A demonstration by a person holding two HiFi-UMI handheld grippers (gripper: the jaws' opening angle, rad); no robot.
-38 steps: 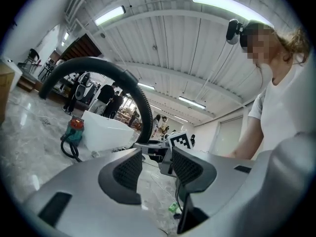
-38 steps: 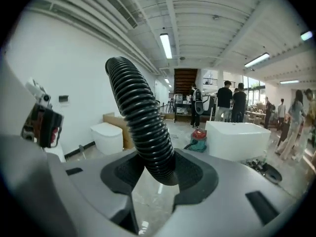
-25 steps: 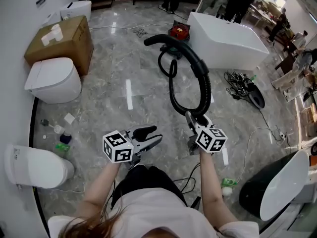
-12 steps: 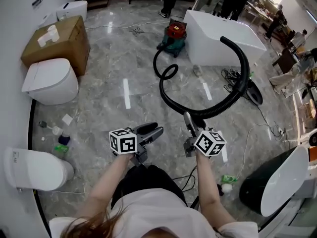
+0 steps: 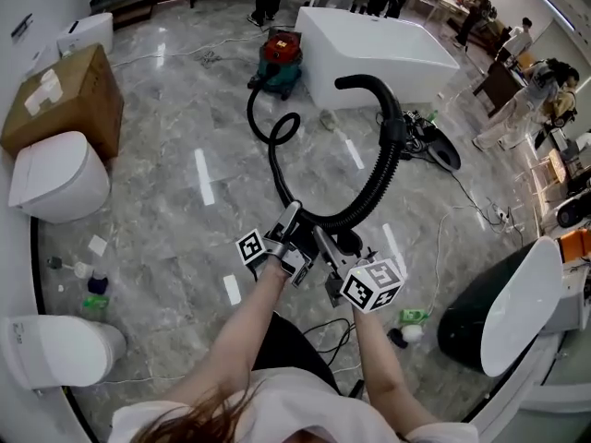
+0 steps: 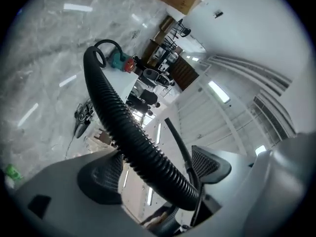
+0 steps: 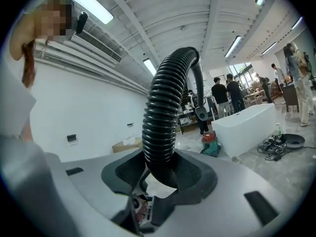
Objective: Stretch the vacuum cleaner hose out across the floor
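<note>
- Left hand-held gripper (image 5: 300,229) has swung across from open floor, well away from the white bathtub (image 5: 369,44), to the hose (image 5: 374,187) just beside the right hand-held gripper (image 5: 334,252). Its jaws have just been opening, and the hose's free end now arches back towards the bathtub.
- From the head view, the stretch of hose between the two hand-held grippers is crowded out by their bodies and marker cubes, so contact cannot be judged there.
- From the right gripper view, the hose (image 7: 160,107) disappears below the pads, so what hangs under the grip is hidden.
- The hose is black and ribbed, with a smooth curved tube at its free end. It leaves the red and green vacuum cleaner (image 5: 280,55), which stands just beside the bathtub's left end. It curls into a small loop on the marble floor (image 5: 185,201) near the bathtub, then runs away from the bathtub to the grippers.
- Only the left gripper view shows the left hand-held gripper (image 6: 155,169) standing wide, with the hose (image 6: 113,107) lying between its jaws and not squeezed.
- Only the right gripper view shows the right hand-held gripper (image 7: 160,174) clamped on the hose, both pads pressing on it, with the bathtub (image 7: 247,122) and vacuum cleaner (image 7: 211,143) beyond.
</note>
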